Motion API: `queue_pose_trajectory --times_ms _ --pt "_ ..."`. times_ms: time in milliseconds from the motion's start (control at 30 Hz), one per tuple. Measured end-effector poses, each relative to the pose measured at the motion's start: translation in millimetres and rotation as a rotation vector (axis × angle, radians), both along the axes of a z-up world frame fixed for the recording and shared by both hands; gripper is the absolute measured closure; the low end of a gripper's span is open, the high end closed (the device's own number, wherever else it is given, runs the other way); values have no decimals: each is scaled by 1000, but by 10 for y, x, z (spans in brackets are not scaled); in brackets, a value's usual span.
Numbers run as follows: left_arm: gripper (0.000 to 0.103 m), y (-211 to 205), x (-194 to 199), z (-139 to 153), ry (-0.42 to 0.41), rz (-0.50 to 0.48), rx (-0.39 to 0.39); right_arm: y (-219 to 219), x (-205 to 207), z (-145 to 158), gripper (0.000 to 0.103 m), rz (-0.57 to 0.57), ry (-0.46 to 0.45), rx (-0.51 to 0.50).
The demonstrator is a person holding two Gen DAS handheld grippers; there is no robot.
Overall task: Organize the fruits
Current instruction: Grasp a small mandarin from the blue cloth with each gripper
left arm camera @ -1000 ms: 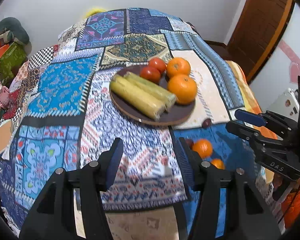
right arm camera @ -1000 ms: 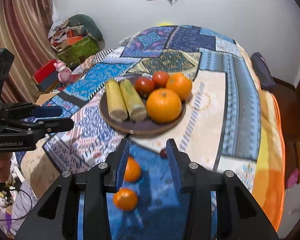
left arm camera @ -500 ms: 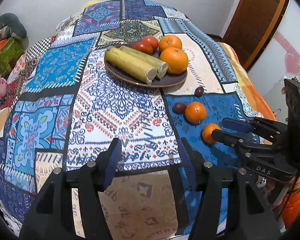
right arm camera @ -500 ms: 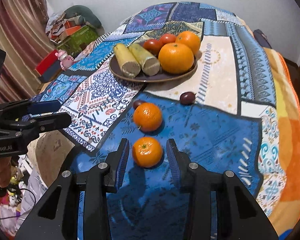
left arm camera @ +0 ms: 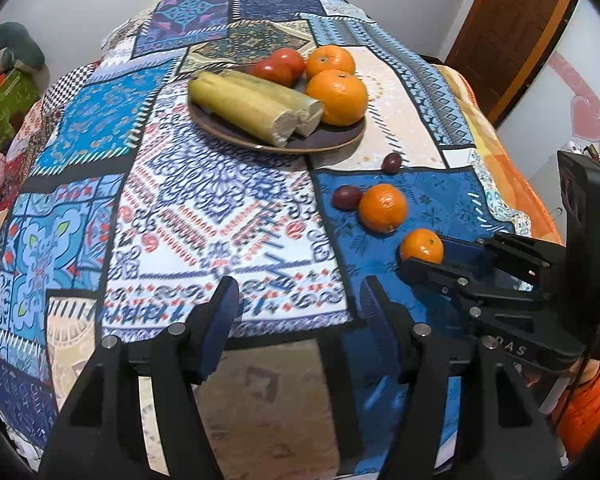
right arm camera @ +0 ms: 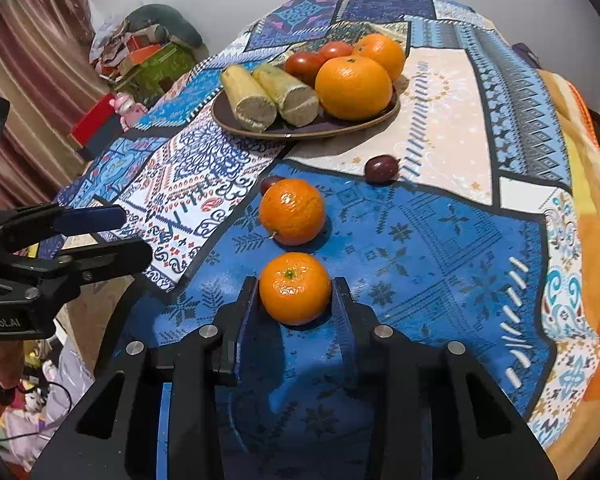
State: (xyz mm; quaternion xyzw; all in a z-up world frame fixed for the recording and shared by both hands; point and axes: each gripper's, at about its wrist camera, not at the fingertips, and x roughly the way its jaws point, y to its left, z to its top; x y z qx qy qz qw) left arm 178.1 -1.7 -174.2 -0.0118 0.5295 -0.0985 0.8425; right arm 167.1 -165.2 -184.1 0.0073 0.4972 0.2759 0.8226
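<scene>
Your right gripper [right arm camera: 295, 296] has just closed in on the near orange [right arm camera: 295, 288], pads touching both sides. Your left gripper [left arm camera: 296, 308] has just been opening, with nothing between its fingers.

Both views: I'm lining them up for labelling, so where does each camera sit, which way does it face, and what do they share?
Left wrist: on the left tongs, looking down over the patchwork cloth to the plate; own open fingers show, the right tongs at right.
Right wrist: on the right tongs, looking down at the near orange between its fingers, which have just been closing; the left tongs show at left.
Shared: plate, both loose oranges, each other's tongs.
</scene>
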Motion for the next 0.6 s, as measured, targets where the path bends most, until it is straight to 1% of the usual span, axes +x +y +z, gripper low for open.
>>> queue_pose_trajectory --times_ms 167,267,467,600 --pt "40 -194 112 23 -6 -27 -17 -130 3 90 70 -10 -29 7" --pt "40 -313 203 -1 -6 -35 -25 -263 27 153 70 -41 -51 6" --pt "40 -490 461 -197 71 -40 -58 -511 106 232 70 -100 -72 8" --pt "40 -592 590 -289 89 -33 -52 -611 121 225 70 -119 -71 16"
